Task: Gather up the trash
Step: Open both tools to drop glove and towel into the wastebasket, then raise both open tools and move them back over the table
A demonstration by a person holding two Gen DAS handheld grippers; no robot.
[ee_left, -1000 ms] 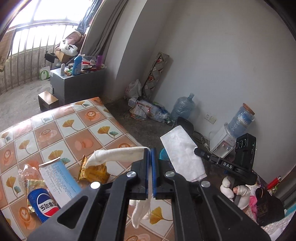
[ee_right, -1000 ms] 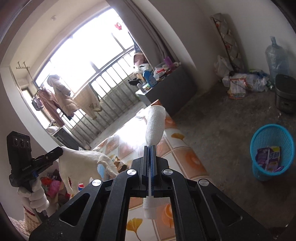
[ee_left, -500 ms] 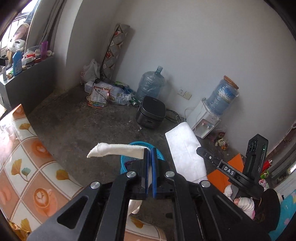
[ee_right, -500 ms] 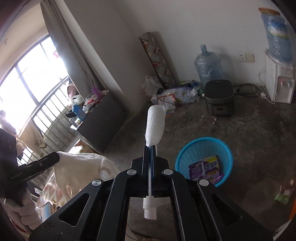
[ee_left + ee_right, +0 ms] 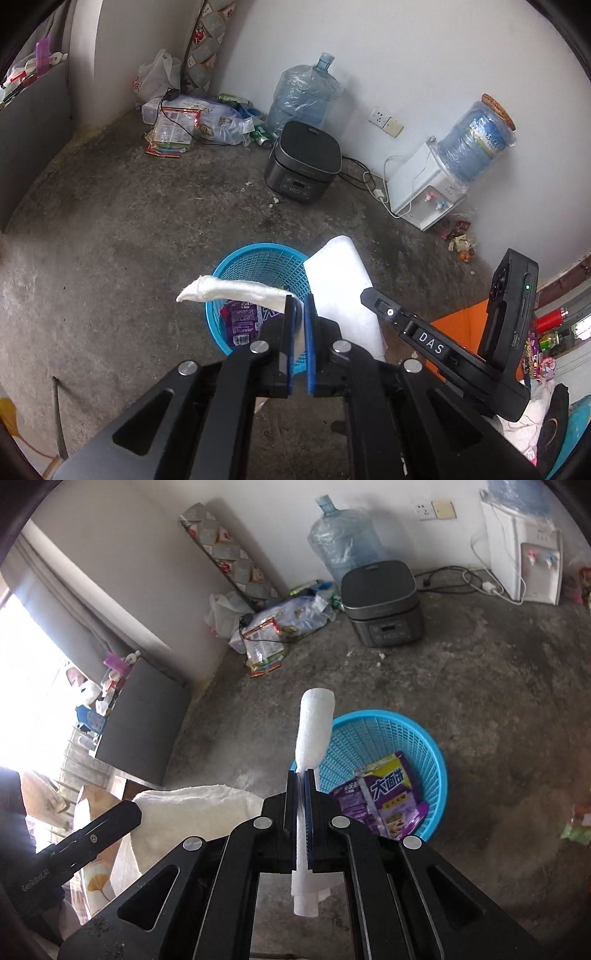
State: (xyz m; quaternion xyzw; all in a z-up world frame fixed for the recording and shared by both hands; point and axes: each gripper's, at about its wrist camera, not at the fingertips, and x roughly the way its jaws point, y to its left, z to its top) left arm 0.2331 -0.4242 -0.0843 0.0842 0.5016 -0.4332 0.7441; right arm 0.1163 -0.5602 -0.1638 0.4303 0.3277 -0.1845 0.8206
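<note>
A blue mesh basket (image 5: 229, 266) (image 5: 424, 738) stands on the concrete floor with purple packets (image 5: 388, 790) inside. My left gripper (image 5: 299, 301) hovers above its near rim. Its jaws are opening, with a gap showing between the pads. A twisted white tissue (image 5: 229, 290) clings to the left pad and sticks out leftwards over the basket. My right gripper (image 5: 301, 775) is over the basket's left rim. A rolled white tissue (image 5: 314, 723) stands upright between its pads, which are just starting to part. In the left wrist view that tissue (image 5: 340, 284) shows as a broad sheet.
A dark rice cooker (image 5: 303, 162), a large water bottle (image 5: 303, 92) and a white water dispenser (image 5: 424, 192) line the far wall. Bags and wrappers (image 5: 184, 122) lie in the corner. A grey cabinet (image 5: 144, 716) stands at the left, and the patterned tabletop (image 5: 99, 878) is behind.
Both grippers swung away from the patterned table and came down over the blue basket with their tissues. The left jaws have parted slightly.
</note>
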